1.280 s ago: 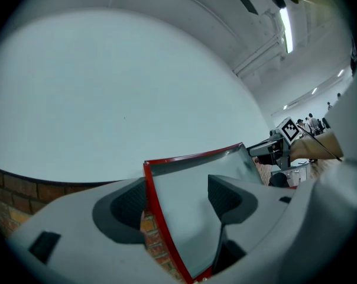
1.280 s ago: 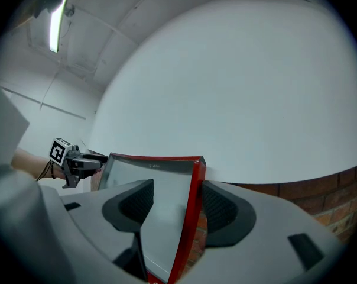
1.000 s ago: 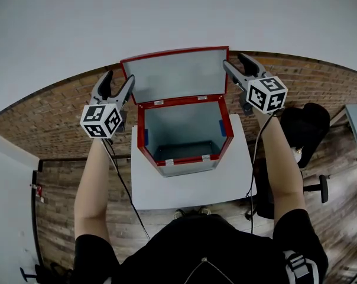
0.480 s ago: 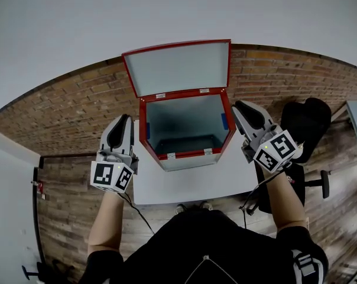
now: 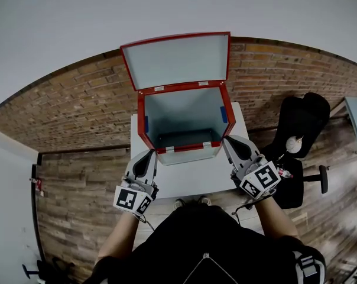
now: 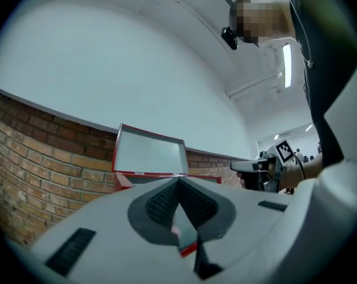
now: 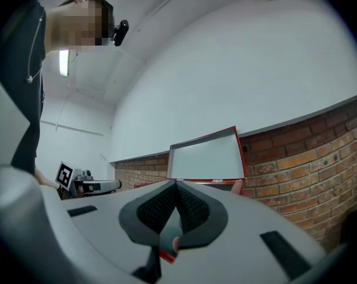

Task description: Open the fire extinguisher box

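On tabletop (image 5: 193,185), fire extinguisher box (image 5: 181,120) stands open, lid (image 5: 175,61) raised. Pressed together, empty: left tool (image 5: 149,154), right tool (image 5: 229,141), flanking its front. Opening looks done; next: just keep clear

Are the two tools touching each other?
Apart. The head view shows the left tool and the right tool at opposite front corners of the open red box, with white table between them.
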